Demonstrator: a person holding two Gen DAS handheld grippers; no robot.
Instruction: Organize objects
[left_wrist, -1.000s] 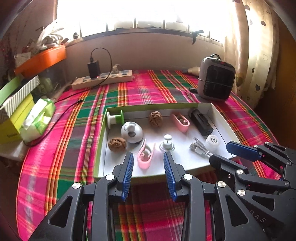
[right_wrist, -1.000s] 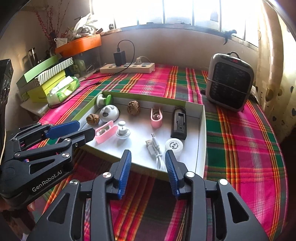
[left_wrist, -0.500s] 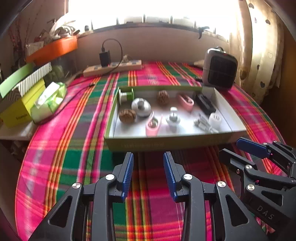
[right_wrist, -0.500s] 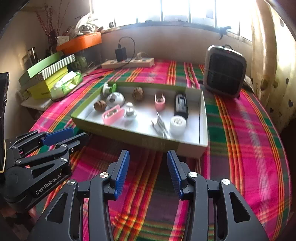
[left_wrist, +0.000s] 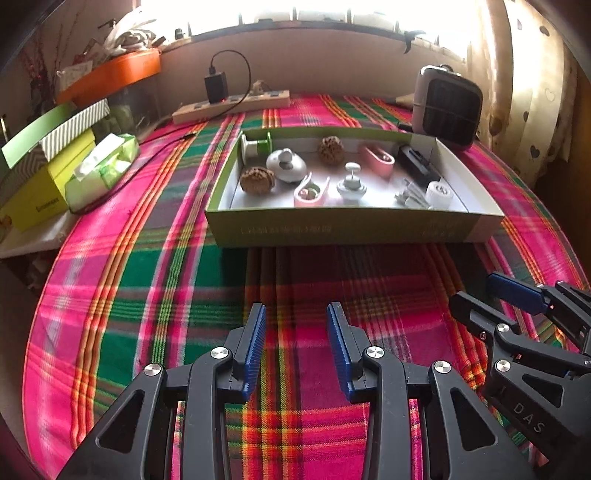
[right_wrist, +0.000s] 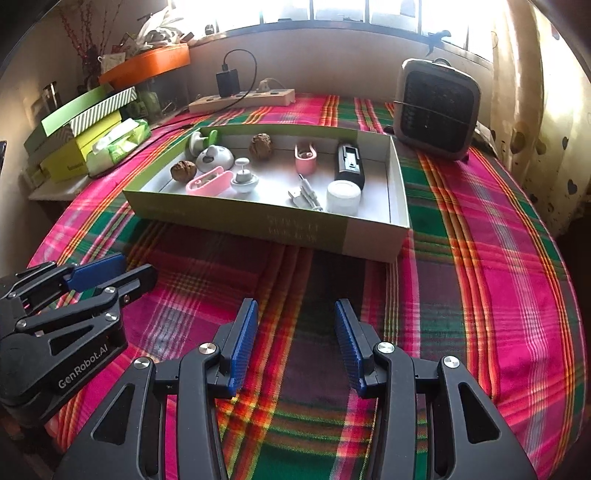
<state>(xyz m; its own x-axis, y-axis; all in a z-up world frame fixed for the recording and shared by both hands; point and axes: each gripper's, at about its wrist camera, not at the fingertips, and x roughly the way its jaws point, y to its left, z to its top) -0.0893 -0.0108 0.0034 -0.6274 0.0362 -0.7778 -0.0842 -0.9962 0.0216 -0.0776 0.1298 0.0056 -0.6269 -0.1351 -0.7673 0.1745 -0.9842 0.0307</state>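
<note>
A shallow green-sided box (left_wrist: 332, 227) (right_wrist: 258, 225) lies on the plaid tablecloth. In it are two walnuts (left_wrist: 257, 180) (right_wrist: 261, 146), two pink clips (left_wrist: 311, 190) (right_wrist: 306, 157), a white dome (left_wrist: 286, 165), a green-and-white spool (left_wrist: 255, 145), a small white knob (left_wrist: 352, 183), a black block (left_wrist: 417, 165) (right_wrist: 349, 164), a white round cap (left_wrist: 439, 192) (right_wrist: 343, 197) and a cable plug (right_wrist: 304, 194). My left gripper (left_wrist: 296, 325) (right_wrist: 110, 271) hangs open over the cloth, well short of the box. My right gripper (right_wrist: 295, 321) (left_wrist: 480, 291) is open beside it, also empty.
A small heater (right_wrist: 436, 110) stands at the back right by the curtain. A power strip with a charger (right_wrist: 242, 96) lies along the back wall. Stacked boxes (left_wrist: 48, 162) and a tissue pack (left_wrist: 105, 168) sit at the left. The tablecloth's round edge falls away near me.
Both grippers have drawn back from over the box toward the near side of the table and sunk lower. The right jaws stand slightly wider. The box contents have not moved.
</note>
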